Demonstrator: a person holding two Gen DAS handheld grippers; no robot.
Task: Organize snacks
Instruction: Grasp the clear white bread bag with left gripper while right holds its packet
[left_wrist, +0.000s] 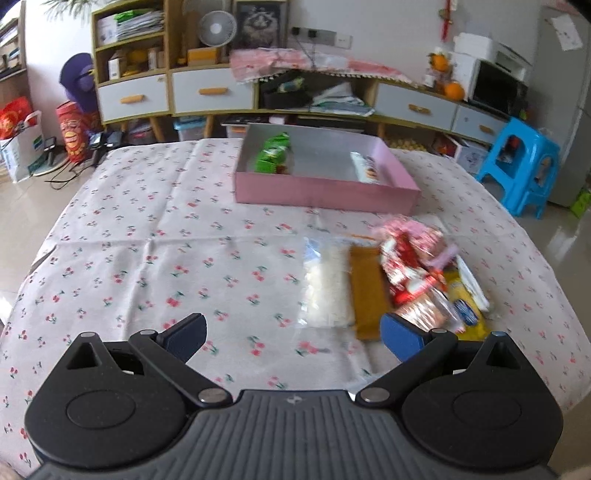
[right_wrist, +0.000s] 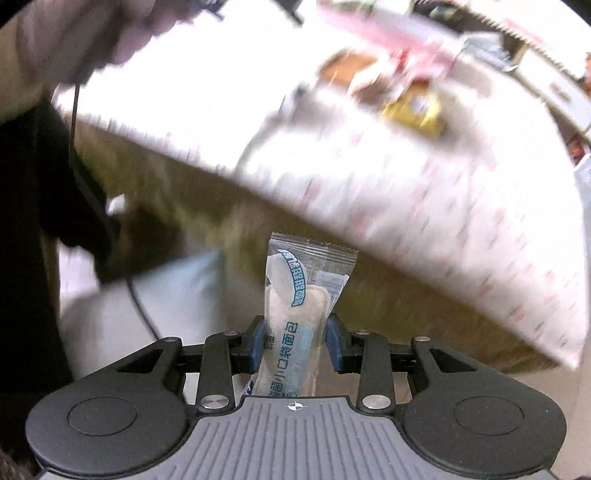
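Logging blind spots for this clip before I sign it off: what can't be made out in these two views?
- Left wrist view: the snack pile is motion-blurred, so labels and count are unreadable.
- Left wrist view: the pink box hides the lower parts of the green packets and the white packet behind its near wall.
- Right wrist view: the tablecloth is smeared by motion.
- Right wrist view: the bread packet has its lower end behind the right gripper.

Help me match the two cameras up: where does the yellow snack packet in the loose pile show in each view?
Left wrist: yellow snack packet lower right, under the pile's near end.
Right wrist: same packet upper right, blurred.
Shared landmark: the cherry-print tablecloth.
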